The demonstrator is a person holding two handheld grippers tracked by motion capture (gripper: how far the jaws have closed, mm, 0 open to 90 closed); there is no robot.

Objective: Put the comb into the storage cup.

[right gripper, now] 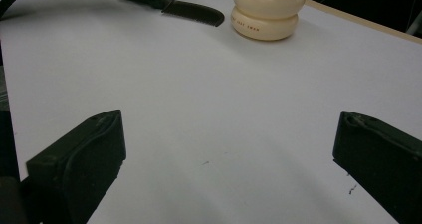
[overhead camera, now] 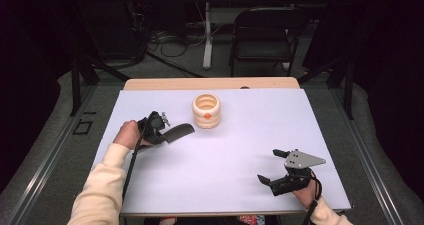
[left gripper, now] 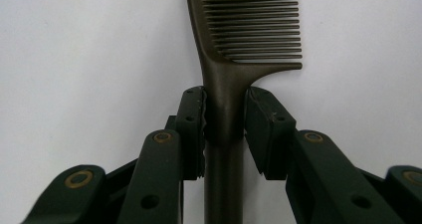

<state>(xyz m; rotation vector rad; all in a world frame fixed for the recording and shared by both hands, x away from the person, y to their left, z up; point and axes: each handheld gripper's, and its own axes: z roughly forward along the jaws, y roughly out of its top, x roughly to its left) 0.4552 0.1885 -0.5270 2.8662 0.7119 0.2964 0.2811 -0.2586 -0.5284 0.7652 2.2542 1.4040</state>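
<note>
One comb (left gripper: 234, 45), dark matte plastic with fine straight teeth and a smooth round handle, sits out on the left side of the white table (overhead camera: 225, 150). The left gripper (left gripper: 225, 119) has its ridged black pads pinched on the handle just below the teeth. One cream cup (overhead camera: 206, 111), ribbed like stacked rings with an orange dot, stands just beside the comb tip. The right gripper (overhead camera: 274, 165) rests near the front edge, jaws spread wide, holding nothing.
</note>
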